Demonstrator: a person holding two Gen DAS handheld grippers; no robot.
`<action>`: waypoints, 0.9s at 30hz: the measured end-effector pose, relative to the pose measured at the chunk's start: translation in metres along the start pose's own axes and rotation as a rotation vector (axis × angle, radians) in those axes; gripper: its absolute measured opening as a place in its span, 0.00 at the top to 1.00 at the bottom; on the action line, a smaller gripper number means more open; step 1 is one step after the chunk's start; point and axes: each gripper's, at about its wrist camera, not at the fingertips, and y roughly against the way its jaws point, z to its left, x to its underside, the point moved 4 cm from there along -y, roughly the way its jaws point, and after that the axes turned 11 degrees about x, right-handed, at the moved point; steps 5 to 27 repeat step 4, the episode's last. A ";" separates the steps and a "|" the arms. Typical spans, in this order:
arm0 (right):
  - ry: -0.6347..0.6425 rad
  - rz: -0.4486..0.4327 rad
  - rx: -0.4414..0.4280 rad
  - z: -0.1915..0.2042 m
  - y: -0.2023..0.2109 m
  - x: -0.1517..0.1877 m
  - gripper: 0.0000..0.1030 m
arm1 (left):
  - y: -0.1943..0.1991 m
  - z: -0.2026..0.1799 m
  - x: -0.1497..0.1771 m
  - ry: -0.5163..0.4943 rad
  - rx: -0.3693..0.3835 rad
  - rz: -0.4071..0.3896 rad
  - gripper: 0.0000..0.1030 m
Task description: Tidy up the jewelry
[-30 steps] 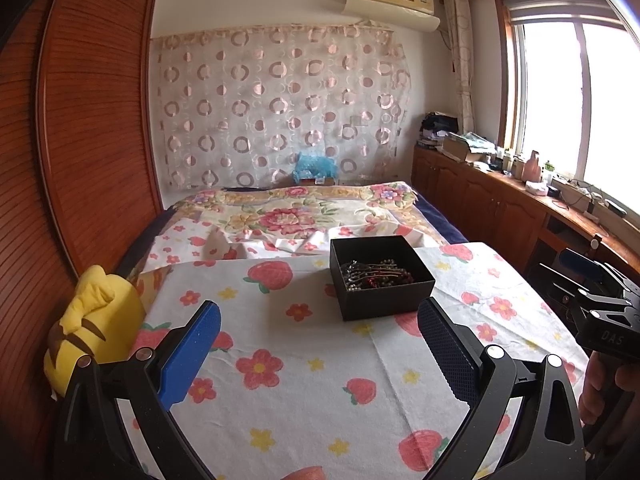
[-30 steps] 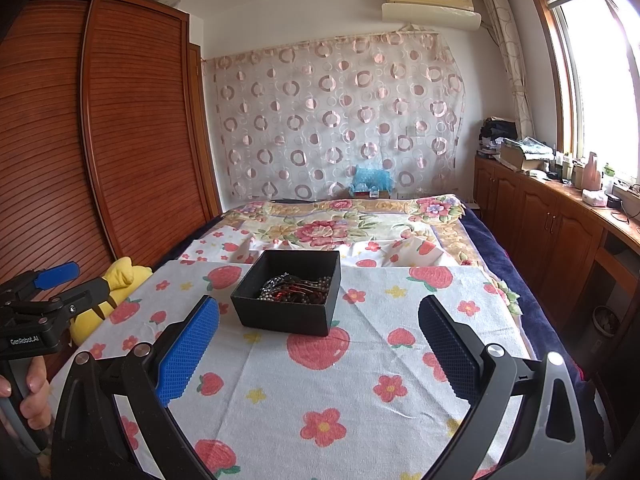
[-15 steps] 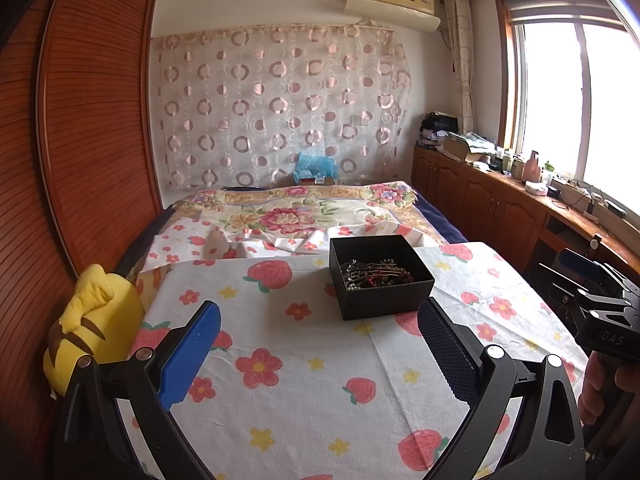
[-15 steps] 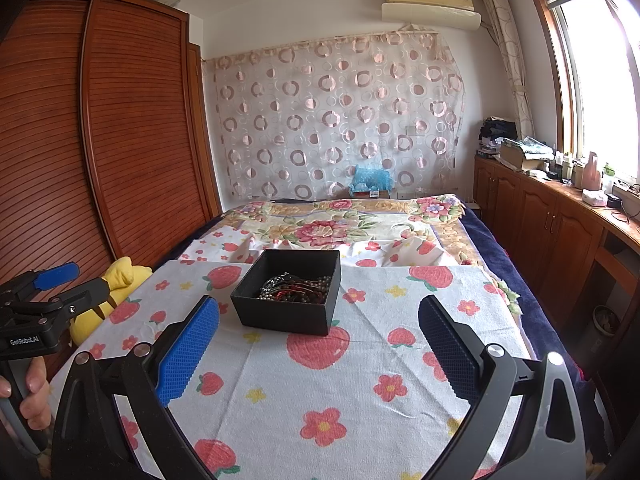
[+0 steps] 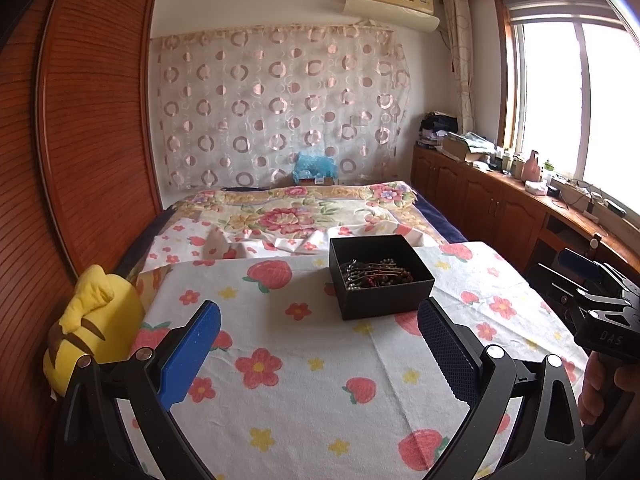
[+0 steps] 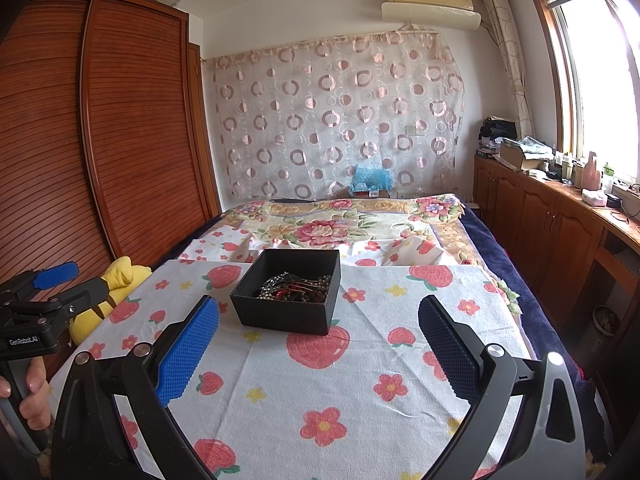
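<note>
nothing of note has moved since the earlier frames: both claws hang where they were over the strawberry-and-flower printed white cloth spread on the bed. left claw and right claw each stand with blue pads wide apart, gripping nothing. the square black cardboard box sits open on the cloth ahead of both, and the tangled heap of dark bead strands and chains lies inside it. such a scene fits jewelry gathered in or jewelry waiting to be sorted out. any pick from the heap would likely go best by closing on one strand alone, lifting slowly so snagged neighbours fall free, while the other claw steadies the light box.
</note>
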 end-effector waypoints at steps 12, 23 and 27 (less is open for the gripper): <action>0.000 0.000 0.000 0.000 0.000 0.000 0.02 | -0.001 0.001 0.000 -0.002 0.008 -0.004 0.08; 0.000 0.000 0.000 0.000 0.000 0.000 0.02 | -0.001 0.001 0.000 -0.002 0.008 -0.004 0.08; 0.000 0.000 0.000 0.000 0.000 0.000 0.02 | -0.001 0.001 0.000 -0.002 0.008 -0.004 0.08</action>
